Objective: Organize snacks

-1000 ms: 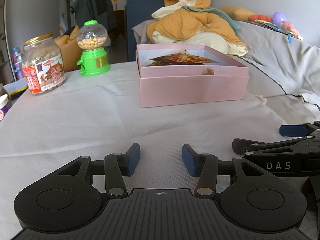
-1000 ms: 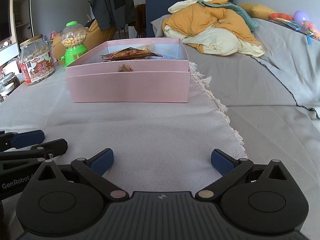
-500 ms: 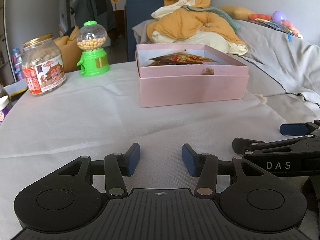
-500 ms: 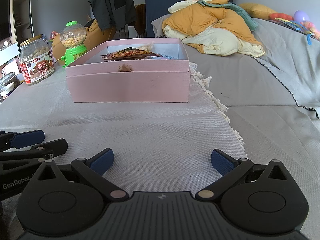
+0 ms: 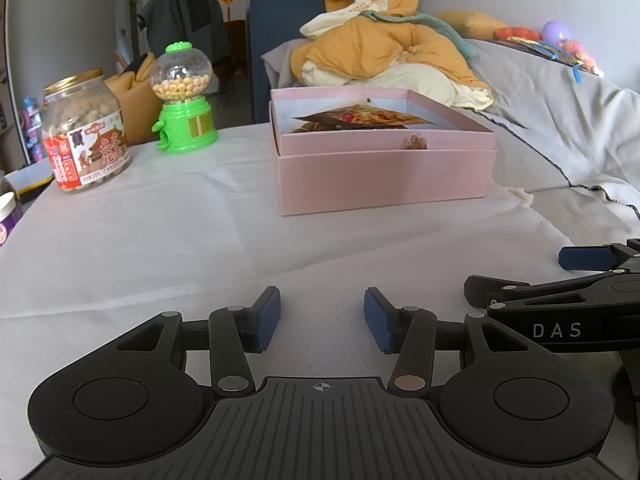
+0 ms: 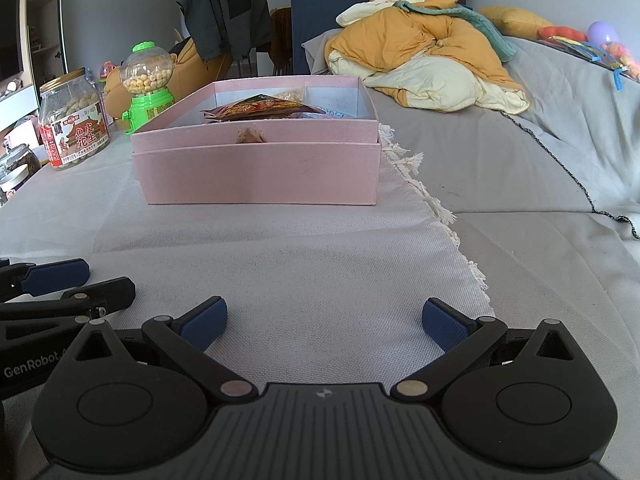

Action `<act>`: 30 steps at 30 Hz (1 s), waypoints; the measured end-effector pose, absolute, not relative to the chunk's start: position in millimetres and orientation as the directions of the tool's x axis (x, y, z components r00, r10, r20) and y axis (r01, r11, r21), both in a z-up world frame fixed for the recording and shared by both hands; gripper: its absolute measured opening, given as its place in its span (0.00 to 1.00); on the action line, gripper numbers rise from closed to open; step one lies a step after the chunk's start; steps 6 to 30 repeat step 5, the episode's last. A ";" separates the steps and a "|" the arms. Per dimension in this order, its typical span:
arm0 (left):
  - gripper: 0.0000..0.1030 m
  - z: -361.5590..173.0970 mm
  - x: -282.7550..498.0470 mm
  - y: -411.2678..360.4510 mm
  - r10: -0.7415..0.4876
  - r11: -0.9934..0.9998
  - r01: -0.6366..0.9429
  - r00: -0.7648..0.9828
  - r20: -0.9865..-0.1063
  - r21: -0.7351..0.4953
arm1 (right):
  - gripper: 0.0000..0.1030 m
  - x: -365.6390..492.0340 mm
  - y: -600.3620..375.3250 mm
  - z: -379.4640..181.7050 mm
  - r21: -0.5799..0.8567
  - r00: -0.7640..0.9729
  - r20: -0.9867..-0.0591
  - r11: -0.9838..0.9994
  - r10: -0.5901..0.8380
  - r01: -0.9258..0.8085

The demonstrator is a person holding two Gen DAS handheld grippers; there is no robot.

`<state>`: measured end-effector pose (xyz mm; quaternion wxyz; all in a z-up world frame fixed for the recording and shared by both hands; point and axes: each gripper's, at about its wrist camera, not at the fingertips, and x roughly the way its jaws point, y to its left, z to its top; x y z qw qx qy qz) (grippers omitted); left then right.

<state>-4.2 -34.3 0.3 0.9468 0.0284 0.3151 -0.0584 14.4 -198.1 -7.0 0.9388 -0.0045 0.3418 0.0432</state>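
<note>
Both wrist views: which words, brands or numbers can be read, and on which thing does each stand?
"DAS": right gripper body, left wrist view.
"GenRobot": left gripper body, cut off after that.
"鱼皮花生": peanut jar label; its smaller print is unreadable.
Snack packet in pink box: print blurred.

Box (image 5: 384,178) was pink; dispenser (image 5: 185,126) green; jar (image 5: 85,136) bore a red label; cloth (image 5: 160,240) white; bedding (image 6: 424,44) mustard and cream.

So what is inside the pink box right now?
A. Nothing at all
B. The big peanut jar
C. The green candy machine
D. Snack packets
D: snack packets lie inside the pink box, while the candy machine and the jar stand outside it on the cloth.
</note>
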 end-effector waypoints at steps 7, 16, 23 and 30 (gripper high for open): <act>0.51 0.2 -4.3 -33.3 -0.094 0.992 0.127 0.795 -0.599 0.012 | 1.00 14.4 -198.4 -7.0 0.021 0.763 -0.642 0.996 0.078 -0.084; 0.51 0.2 -4.3 -33.3 -0.094 0.992 0.127 0.795 -0.599 0.012 | 1.00 14.4 -198.4 -7.0 0.021 0.763 -0.642 0.996 0.078 -0.084; 0.51 0.2 -4.3 -33.3 -0.094 0.992 0.127 0.795 -0.599 0.012 | 1.00 14.4 -198.4 -7.0 0.021 0.763 -0.642 0.996 0.078 -0.084; 0.51 0.2 -4.3 -33.3 -0.094 0.992 0.127 0.795 -0.599 0.012 | 1.00 14.4 -198.4 -7.0 0.021 0.763 -0.642 0.996 0.078 -0.084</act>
